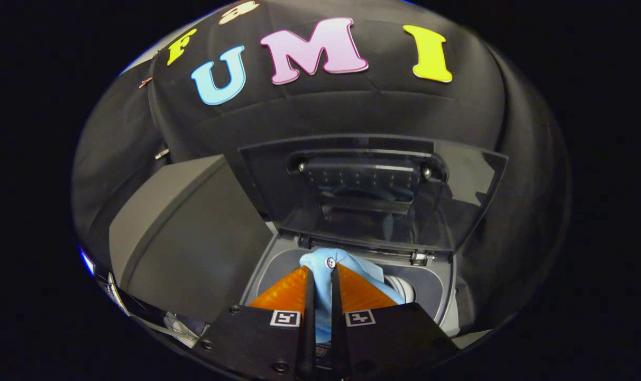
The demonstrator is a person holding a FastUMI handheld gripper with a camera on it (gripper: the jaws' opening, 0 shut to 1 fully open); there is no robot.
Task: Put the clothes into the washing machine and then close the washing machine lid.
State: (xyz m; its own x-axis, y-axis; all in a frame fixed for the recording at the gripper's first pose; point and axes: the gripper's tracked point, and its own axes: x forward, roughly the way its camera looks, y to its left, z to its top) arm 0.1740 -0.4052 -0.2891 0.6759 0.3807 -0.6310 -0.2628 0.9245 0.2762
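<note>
A light blue garment with a small button (331, 264) is pinched between both fingers of my gripper (320, 272), which is shut on it. The cloth bulges past the fingertips and trails to the right over the washing machine's round drum opening (405, 288). The gripper hangs just above the grey top deck of the washing machine (278, 264). Its dark see-through lid (373, 190) stands raised behind the opening, hinged at the back, with a handle bar near its upper edge.
A grey box-like panel (188, 238) slopes up to the left of the opening. Black cloth wall (352, 106) closes in the back and both sides. A small patterned object (180, 328) lies low at the left.
</note>
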